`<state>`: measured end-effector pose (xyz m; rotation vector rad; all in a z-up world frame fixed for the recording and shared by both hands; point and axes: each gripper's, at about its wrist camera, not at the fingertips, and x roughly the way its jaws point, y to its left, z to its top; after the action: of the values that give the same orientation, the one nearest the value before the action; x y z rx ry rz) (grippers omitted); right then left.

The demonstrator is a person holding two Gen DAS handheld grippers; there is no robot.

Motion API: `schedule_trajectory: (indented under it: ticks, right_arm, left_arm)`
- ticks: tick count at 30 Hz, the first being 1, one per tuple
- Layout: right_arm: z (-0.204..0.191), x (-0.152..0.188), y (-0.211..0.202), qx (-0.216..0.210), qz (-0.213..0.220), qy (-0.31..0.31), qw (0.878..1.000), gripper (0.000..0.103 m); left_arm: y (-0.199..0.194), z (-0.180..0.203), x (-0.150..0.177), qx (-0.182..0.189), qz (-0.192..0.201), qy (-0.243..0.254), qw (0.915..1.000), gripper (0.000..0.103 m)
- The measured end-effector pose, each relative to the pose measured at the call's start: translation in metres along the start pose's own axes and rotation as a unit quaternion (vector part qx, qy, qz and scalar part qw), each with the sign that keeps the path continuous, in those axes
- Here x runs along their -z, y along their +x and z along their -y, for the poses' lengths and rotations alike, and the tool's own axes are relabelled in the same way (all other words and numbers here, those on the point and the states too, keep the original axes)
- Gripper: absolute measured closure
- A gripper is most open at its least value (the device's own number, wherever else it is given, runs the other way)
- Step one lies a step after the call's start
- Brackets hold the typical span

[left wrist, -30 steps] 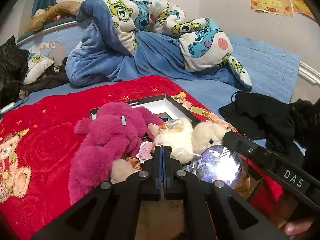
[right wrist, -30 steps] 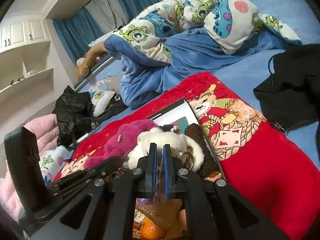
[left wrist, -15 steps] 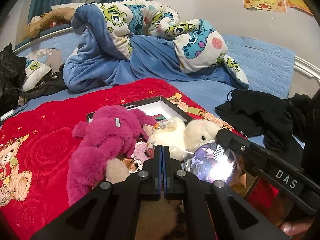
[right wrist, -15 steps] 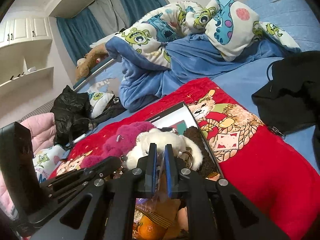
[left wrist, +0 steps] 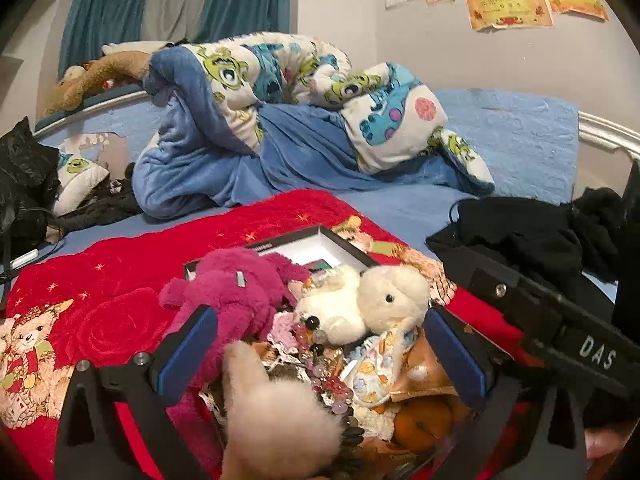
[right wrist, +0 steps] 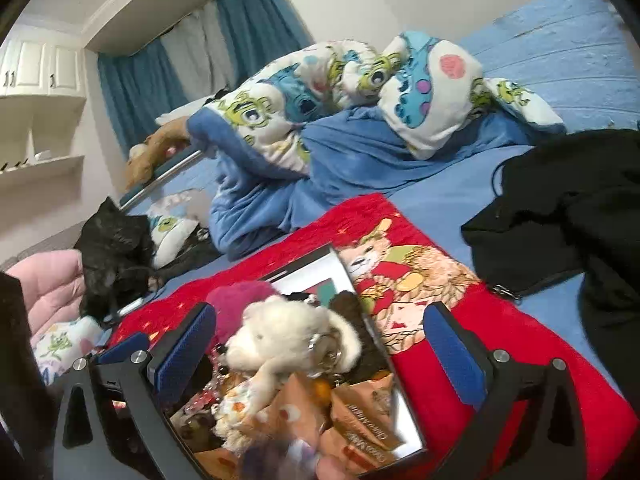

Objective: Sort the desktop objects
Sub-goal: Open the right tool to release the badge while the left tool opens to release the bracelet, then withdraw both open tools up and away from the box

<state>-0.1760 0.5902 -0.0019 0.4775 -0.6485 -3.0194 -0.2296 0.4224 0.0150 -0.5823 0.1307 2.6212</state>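
My left gripper [left wrist: 320, 354] is opening, its blue-padded fingers [left wrist: 188, 354] spread wide over a heap of small things, pressing on nothing. My right gripper [right wrist: 320, 354] is opening too, fingers [right wrist: 454, 354] wide, nothing clamped. The heap lies in a shallow black-rimmed box [left wrist: 344, 242] on a red blanket [left wrist: 100, 304] spread over the near part of the bed. In the left wrist view a magenta plush toy [left wrist: 232, 292] lies at the left of the heap, touching a white plush toy [left wrist: 372, 300] to its right. Nearer me sit glass beads [left wrist: 320, 364], a beige fluffy pompom [left wrist: 276, 420] and an orange fruit [left wrist: 424, 420]. In the right wrist view orange snack packets [right wrist: 360, 416] lie near the white plush. A crumpled cartoon-print duvet [left wrist: 280, 92] lies far back, black clothing [left wrist: 528, 240] at the right.
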Motion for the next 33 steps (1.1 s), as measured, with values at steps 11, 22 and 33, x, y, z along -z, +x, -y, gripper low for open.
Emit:
schedule_trajectory:
  ticks: [11,22,33]
  right_arm:
    - [0.005,0.0,0.002,0.009,0.0,0.011,1.0,0.0]
    - [-0.011,-0.001,-0.006,0.029,0.014,-0.027,0.999,0.0]
    - [-0.121,-0.016,-0.127,0.077,0.033,-0.098,0.992,0.0]
  left_arm:
    - [0.001,-0.003,0.002,-0.006,0.007,-0.004,0.9999,0.0]
    - [-0.015,-0.005,-0.001,-0.016,0.004,-0.004,0.9999,0.0]
    - [-0.183,-0.025,-0.015,-0.033,0.02,-0.023,0.999,0.0]
